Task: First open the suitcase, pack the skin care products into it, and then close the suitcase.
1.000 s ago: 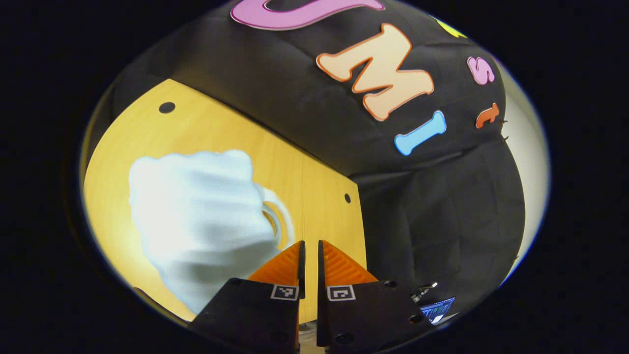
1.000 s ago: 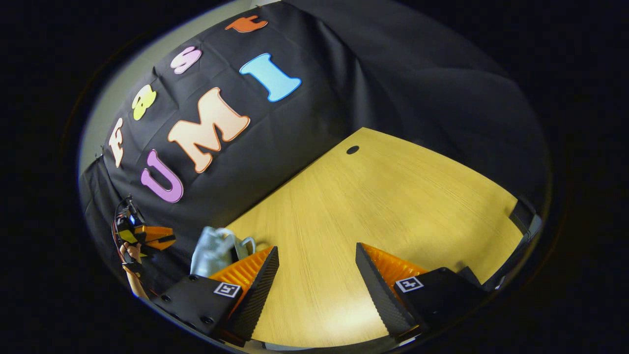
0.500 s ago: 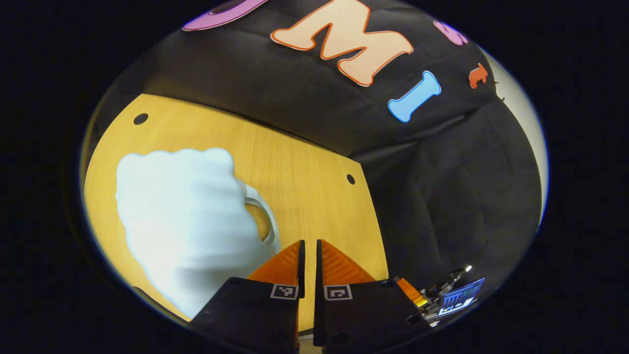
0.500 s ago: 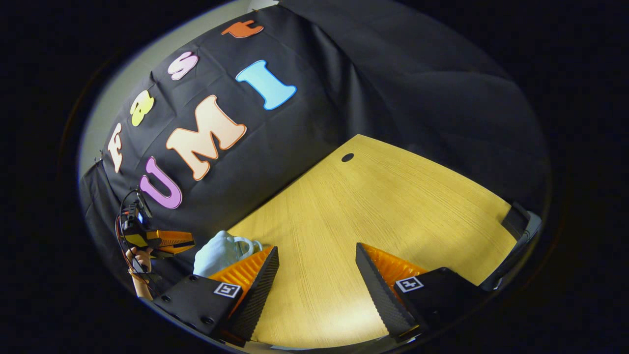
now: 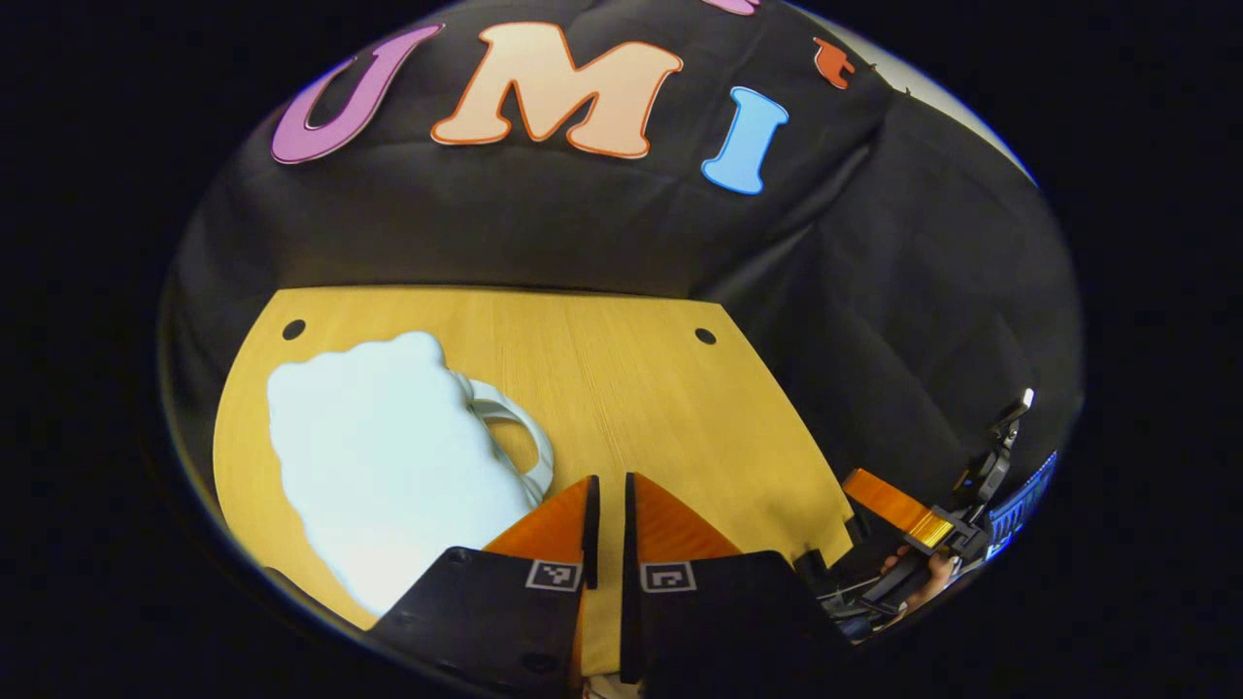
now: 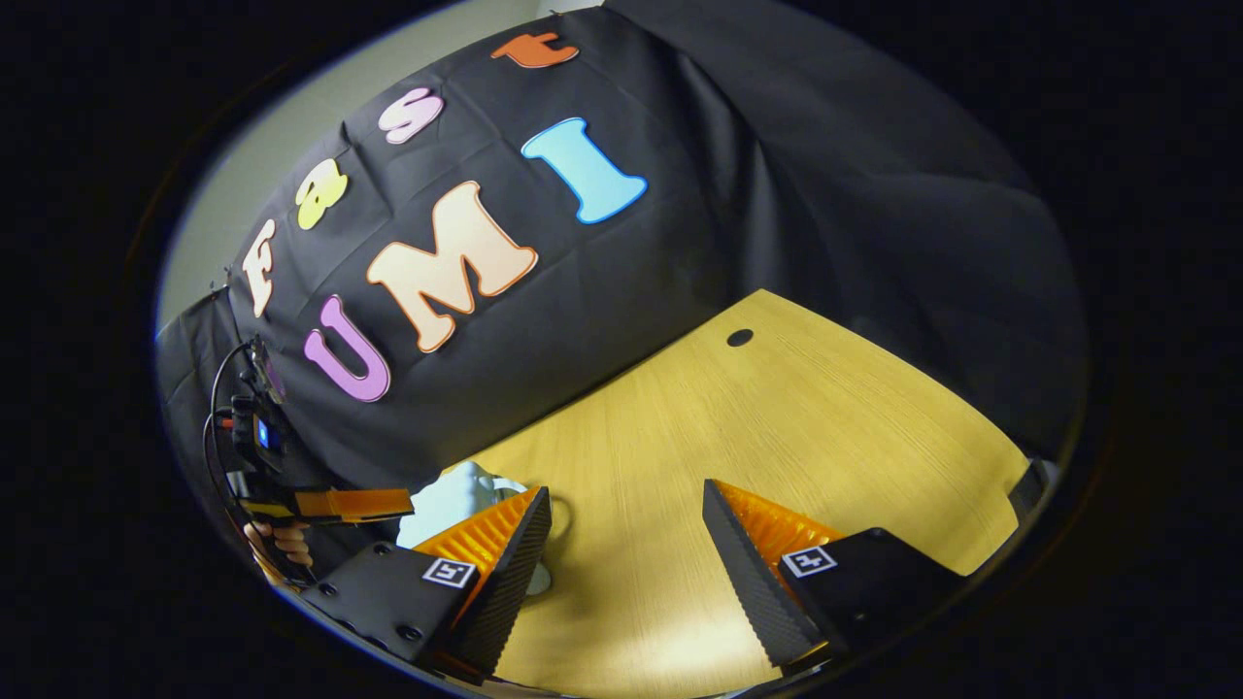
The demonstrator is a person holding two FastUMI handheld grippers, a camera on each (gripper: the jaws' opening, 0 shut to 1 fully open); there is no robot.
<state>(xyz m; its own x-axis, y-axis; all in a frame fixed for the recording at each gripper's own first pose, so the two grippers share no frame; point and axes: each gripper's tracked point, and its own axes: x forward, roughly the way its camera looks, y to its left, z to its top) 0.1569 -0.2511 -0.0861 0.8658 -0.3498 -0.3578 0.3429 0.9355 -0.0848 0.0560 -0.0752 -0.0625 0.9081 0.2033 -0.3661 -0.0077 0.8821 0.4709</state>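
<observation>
We see our left tongs [image 5: 607, 505] squeezed together over the worktop [image 5: 621, 388], with the pale bag [image 5: 388, 466] sitting just beside them. The right gripper view shows our right tongs [image 6: 626, 544] wide apart, gripping nothing.

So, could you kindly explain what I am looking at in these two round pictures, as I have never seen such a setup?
No robot here: a person holds a two-finger gripper in each hand, and a camera rides on each. The left gripper view looks along the left gripper, fingers nearly together, holding nothing. The right gripper view looks along the right gripper, fingers wide apart, also empty. On the wooden table lies a pale blue bag with a handle. The other gripper shows farther off at each view's edge.
</observation>
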